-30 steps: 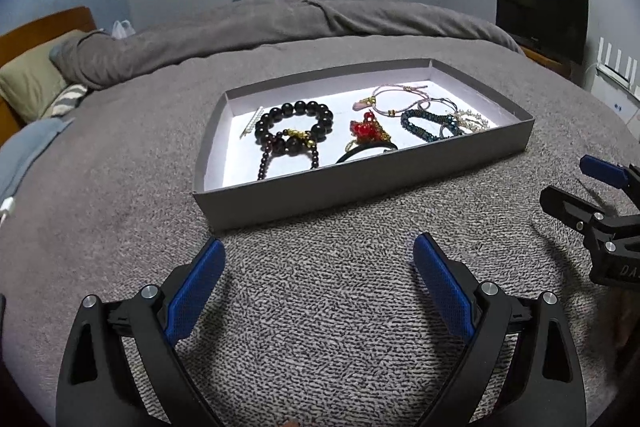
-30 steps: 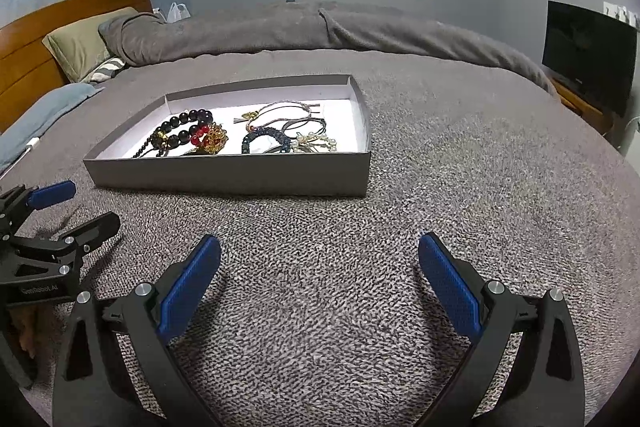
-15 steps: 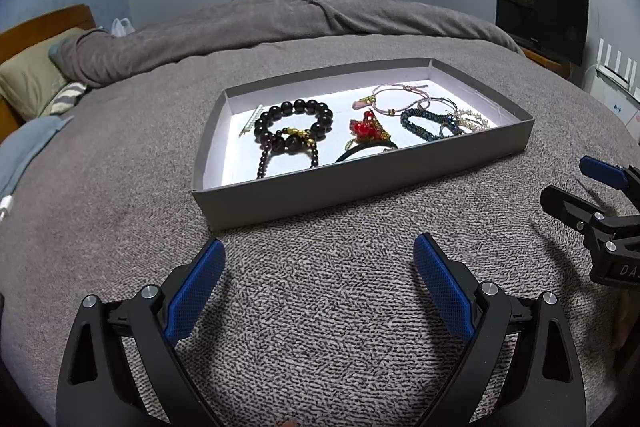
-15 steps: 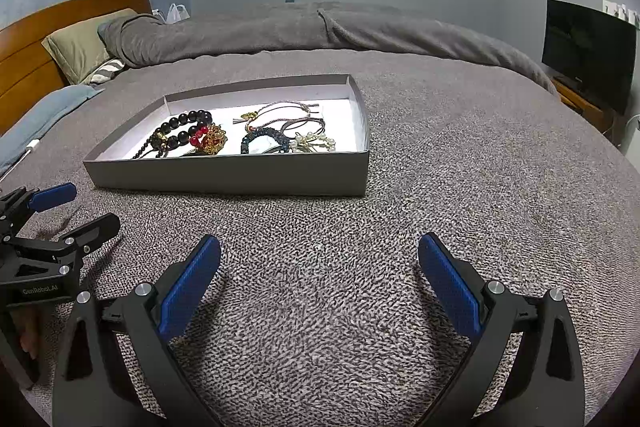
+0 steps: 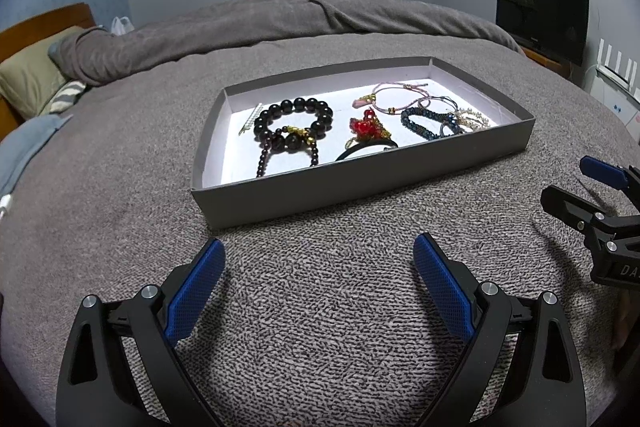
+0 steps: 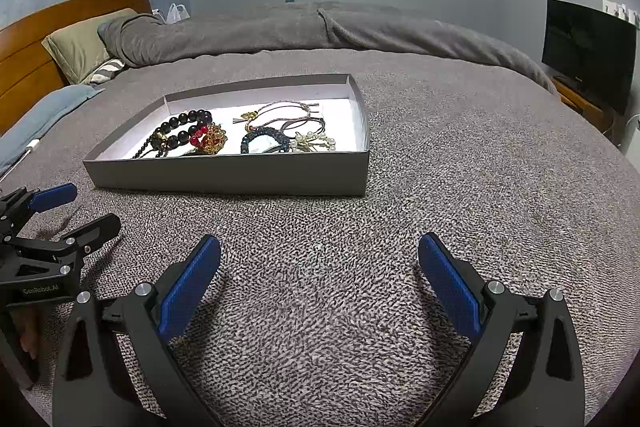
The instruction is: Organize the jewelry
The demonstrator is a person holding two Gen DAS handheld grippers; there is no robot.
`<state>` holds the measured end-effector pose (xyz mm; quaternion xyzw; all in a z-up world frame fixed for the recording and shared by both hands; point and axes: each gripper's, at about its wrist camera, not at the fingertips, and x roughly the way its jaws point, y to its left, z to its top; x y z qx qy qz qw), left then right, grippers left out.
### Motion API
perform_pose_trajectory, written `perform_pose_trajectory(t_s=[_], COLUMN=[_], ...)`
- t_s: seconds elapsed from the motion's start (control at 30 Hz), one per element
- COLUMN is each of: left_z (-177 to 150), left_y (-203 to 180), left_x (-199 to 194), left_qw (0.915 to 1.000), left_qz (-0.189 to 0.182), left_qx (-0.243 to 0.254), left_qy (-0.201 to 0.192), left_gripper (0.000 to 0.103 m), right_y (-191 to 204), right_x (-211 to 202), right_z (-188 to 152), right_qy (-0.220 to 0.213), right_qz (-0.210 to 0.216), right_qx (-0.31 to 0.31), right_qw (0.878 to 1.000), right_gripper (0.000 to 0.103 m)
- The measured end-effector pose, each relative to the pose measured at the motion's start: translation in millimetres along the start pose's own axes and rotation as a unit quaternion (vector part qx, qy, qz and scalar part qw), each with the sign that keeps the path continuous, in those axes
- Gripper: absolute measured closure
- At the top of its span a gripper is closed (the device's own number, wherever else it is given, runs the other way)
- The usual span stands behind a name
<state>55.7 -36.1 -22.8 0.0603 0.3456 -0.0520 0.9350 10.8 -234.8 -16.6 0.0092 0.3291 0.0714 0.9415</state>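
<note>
Hovering wide-spread: left claw (image 5: 316,269), right claw (image 6: 320,265), short of tray (image 5: 360,183) front edge.

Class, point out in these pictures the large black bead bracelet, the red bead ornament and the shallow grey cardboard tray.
Large black bead bracelet (image 5: 293,120), left wrist view: a near-side bead.
Red bead ornament (image 5: 365,126), left wrist view: central red cluster.
Shallow grey cardboard tray (image 6: 228,173), right wrist view: near outer wall.
</note>
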Motion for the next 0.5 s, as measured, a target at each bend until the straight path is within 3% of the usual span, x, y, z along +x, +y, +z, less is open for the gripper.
perform_pose_trajectory(t_s=[0.5], left_z=[0.6], left_y=[2.4], left_x=[0.7], left_qw=[0.9999], left_qz=[-0.008], left_qx=[-0.005], left_qy=[0.005], left_gripper=[0.008], right_y=[-0.4], right_x=[-0.2], right_z=[0.0], right_qy=[0.000], right_qz=[0.000], right_qx=[0.000], right_qw=[1.000], right_gripper=[0.005])
